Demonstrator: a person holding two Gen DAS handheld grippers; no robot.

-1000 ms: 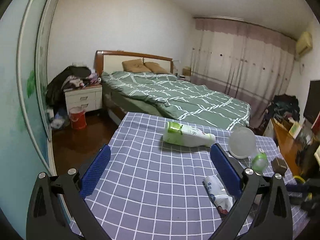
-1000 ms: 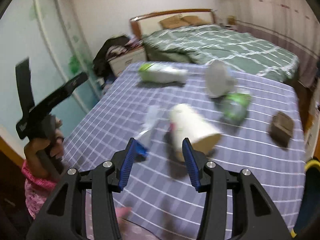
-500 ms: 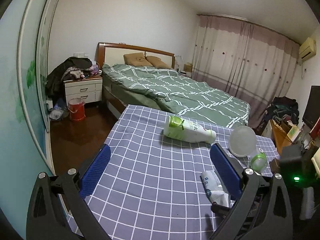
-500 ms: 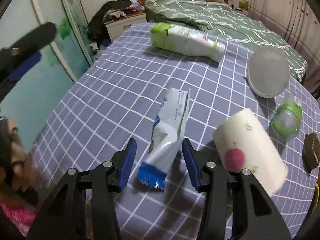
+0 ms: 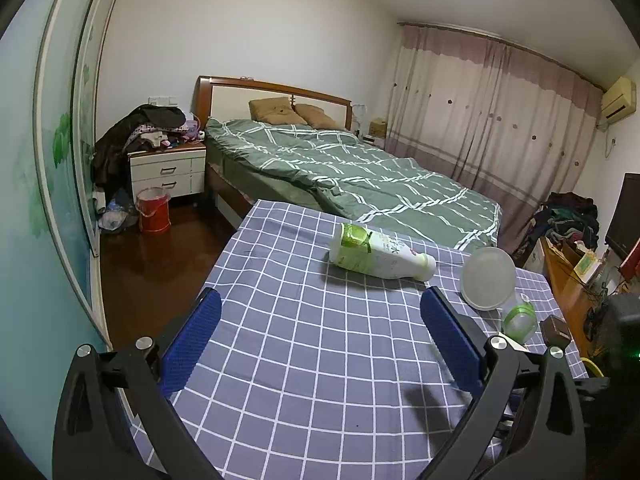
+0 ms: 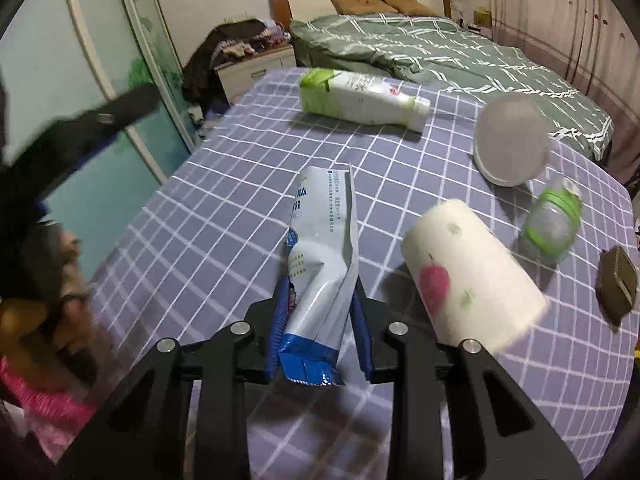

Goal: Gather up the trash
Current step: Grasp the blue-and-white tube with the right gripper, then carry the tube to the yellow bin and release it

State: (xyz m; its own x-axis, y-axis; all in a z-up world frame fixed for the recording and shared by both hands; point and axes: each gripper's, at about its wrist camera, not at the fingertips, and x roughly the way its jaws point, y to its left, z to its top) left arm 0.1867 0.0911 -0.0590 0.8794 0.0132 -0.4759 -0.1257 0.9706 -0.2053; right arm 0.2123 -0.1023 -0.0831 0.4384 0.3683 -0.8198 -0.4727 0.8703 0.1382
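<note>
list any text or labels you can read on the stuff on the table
None can be read for sure.
Blue and white pouch: printed lines and large characters, too blurred.
Green and white bottle: label print with a red mark, too small.
Paper roll: pink and green pattern, no words.

Your table [image 6: 224, 216] wears a purple-grey checked cloth filling the frame's middle. On it lie a white-and-green bottle [image 6: 360, 98] at upper centre, a blue-white pouch [image 6: 320, 248] in the middle, and a paper roll [image 6: 472, 276] right of it. At upper right sit a translucent bowl [image 6: 512, 140] and a small green-lidded jar [image 6: 554, 220], with a small brown box [image 6: 616, 280] at the right edge.

left gripper [image 5: 320, 340] jaws wide apart, empty | white bottle [image 5: 380, 256] lying on checked cloth [image 5: 300, 360]
</note>
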